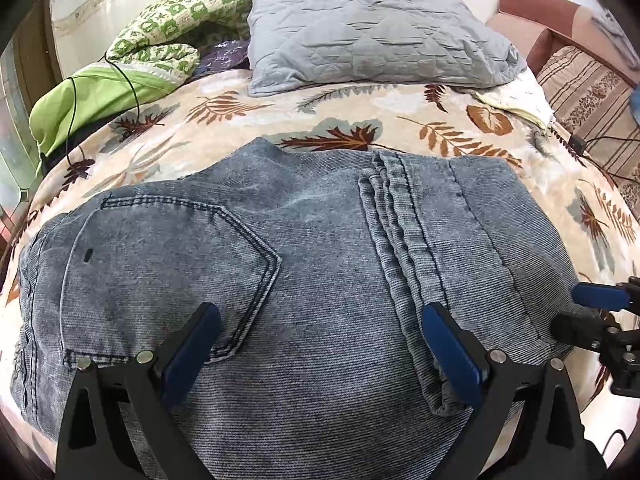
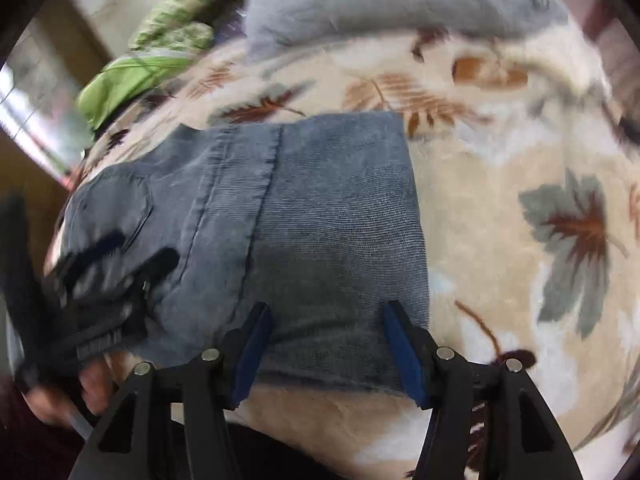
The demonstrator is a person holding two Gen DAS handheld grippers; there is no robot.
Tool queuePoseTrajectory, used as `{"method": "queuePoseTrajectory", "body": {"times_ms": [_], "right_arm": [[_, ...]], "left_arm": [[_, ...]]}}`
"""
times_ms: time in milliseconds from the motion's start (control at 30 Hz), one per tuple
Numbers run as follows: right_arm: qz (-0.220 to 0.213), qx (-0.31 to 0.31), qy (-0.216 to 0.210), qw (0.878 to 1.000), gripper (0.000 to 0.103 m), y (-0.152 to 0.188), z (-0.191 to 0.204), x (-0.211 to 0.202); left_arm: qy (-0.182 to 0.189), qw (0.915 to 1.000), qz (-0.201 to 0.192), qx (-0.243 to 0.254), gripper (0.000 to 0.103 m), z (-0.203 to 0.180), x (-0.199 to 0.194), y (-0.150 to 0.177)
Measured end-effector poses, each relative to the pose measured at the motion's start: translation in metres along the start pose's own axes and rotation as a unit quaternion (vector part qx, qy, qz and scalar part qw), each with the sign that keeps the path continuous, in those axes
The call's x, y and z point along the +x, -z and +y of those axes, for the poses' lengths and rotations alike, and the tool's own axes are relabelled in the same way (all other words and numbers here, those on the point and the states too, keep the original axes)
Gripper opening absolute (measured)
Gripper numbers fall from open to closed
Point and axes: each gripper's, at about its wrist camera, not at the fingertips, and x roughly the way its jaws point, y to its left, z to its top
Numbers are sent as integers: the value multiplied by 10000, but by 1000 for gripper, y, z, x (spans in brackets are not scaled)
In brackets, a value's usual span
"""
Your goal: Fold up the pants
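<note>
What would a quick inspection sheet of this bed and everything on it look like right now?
Surface: leaf-print blanket covering the bed.
Job's things: denim pants, folded into a compact stack, back pocket up.
Clutter: grey pillow, green checked cloth, lime-green fabric.
Grippers: left gripper open over the pants, nothing clamped; right gripper open above the stack's near edge, nothing clamped.
Cables: black cable across the green fabric; another cable at the right edge.
Surroundings: striped sofa beside the bed.
</note>
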Motion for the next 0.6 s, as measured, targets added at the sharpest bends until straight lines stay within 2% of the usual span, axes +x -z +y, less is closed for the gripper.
{"method": "queuePoseTrajectory", "body": {"times_ms": [133,233,333,433,533,600], "right_arm": [[129,347,-87,9993,63,-8,-5,-10],[-78,653,-310,9974,63,-16,-9,-23],[-199,731,-316,9966,63,-26,-7,-24],[-106,731,-346,9967,63,-26,-3,-15],[292,651,-274,9971,63,-20,-1,8],[164,445,-234,9986,63,-16,2,4]], "left_arm": [[-99,9999,-45,-47,100,5,-5,2],[-148,9996,-219,-36,100,5,-12,4],[-245,9990,-337,145,100,-1,-15,7],[-327,9988,-281,221,100,-4,-17,12],[-188,9997,-149,57,100,1,-23,20],[-189,9998,-88,-1,100,4,-27,26]]}}
